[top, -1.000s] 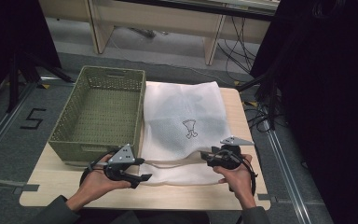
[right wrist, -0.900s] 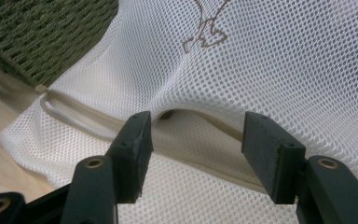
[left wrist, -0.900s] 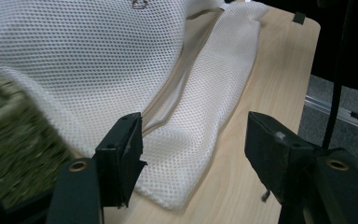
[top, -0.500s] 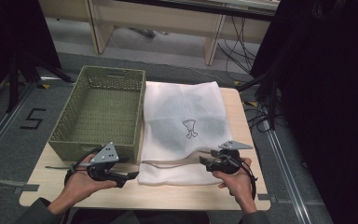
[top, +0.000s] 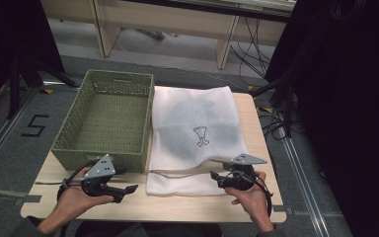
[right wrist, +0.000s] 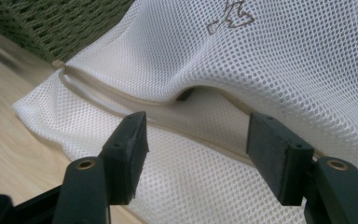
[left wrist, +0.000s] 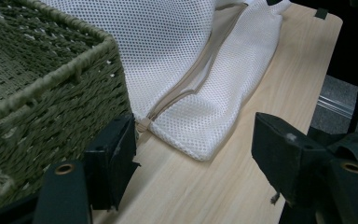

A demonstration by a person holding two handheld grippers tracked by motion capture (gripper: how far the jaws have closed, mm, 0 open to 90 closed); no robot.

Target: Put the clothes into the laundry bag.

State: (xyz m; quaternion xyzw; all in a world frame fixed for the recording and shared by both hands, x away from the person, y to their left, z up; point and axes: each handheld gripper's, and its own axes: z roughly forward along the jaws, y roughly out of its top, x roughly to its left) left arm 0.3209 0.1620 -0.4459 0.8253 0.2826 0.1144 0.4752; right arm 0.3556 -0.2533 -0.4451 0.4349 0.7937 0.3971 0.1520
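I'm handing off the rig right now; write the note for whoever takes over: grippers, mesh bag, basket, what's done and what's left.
Left gripper: jaws have just been opening, nothing between them, over bare table by the basket's near corner.
Right gripper: jaws have just been opening, astride the bag's zipper edge, pads not pressing.
White mesh bag: flat on the table, right of the green woven basket and beside it. Zipper looks partly open near the middle.
Done: neither gripper holds the bag.
Left: probably grip the zipper opening again; the bag is not in the basket.
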